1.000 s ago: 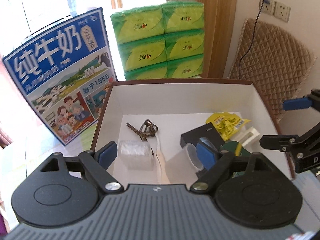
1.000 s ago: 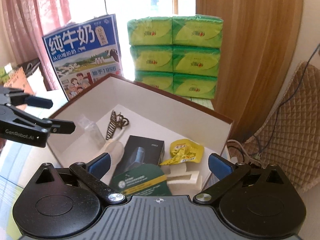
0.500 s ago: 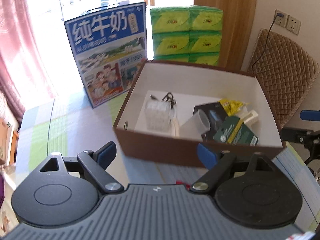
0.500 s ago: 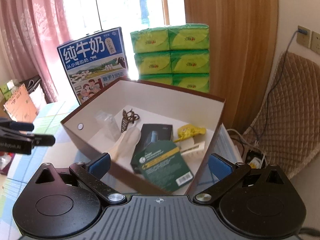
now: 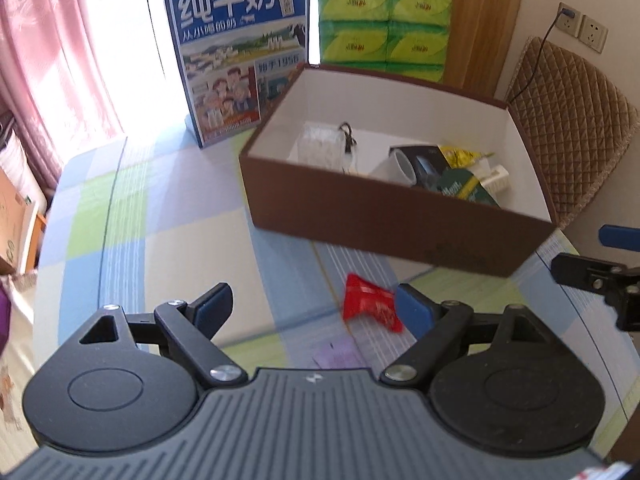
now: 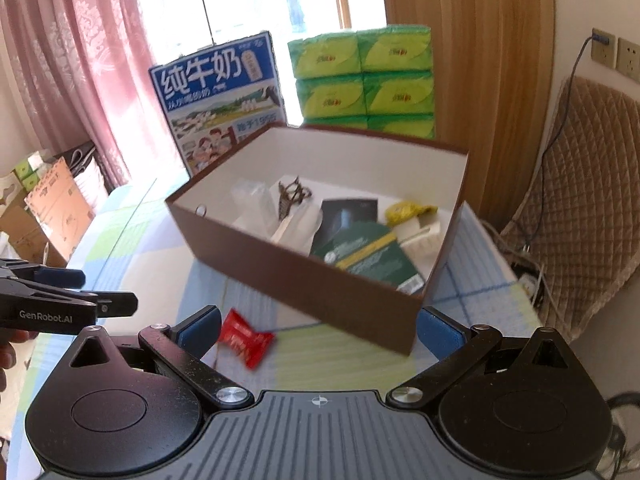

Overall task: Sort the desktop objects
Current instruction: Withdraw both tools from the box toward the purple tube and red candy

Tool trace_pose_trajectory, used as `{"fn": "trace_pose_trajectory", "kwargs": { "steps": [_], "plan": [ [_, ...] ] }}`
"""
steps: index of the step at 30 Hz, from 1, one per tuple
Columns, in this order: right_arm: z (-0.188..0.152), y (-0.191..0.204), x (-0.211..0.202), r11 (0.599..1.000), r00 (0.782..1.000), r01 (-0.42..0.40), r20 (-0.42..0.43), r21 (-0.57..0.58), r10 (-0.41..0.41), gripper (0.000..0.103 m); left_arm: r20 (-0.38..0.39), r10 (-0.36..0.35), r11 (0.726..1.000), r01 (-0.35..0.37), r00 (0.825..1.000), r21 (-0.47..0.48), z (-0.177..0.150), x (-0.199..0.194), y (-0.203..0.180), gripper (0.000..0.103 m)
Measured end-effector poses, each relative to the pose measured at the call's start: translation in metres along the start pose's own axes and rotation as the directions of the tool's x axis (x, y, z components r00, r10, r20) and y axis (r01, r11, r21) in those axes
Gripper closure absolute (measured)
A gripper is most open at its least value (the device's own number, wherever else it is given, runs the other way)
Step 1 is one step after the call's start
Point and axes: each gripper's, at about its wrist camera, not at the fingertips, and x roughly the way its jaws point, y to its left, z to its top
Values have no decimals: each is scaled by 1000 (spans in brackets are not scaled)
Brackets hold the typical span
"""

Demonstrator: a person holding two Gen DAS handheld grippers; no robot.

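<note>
A brown box [image 5: 360,224] [image 6: 320,280] with a white inside stands on the checked tablecloth. It holds a clear plastic piece [image 5: 320,150], a dark hair clip [image 6: 292,196], a black packet [image 6: 350,210], a green card [image 6: 368,256] and a yellow sachet [image 6: 408,210]. A red wrapped candy [image 5: 370,304] [image 6: 244,338] lies on the cloth in front of the box. My left gripper [image 5: 316,310] hovers open just short of the candy. My right gripper [image 6: 318,328] is open too, back from the box's near corner, with the candy by its left finger.
A blue milk carton box [image 5: 240,60] and stacked green tissue packs [image 5: 384,20] stand behind the brown box. A quilted brown chair [image 5: 572,120] is at the right, pink curtains [image 6: 80,80] and cardboard boxes [image 6: 56,208] at the left. Checked cloth [image 5: 160,220] spreads left of the box.
Both grippers have pulled back and up, out of the box, so its front wall and the red candy on the cloth now show. Both stay open and empty.
</note>
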Motion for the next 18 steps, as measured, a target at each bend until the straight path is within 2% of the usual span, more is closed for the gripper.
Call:
{"fn": "trace_pose_trajectory", "kwargs": {
  "steps": [18],
  "plan": [
    [-50, 25, 4, 1000, 992, -10, -126, 7, 11, 2, -120, 2, 1000, -4, 993, -18, -66, 1, 1, 17]
  ]
}}
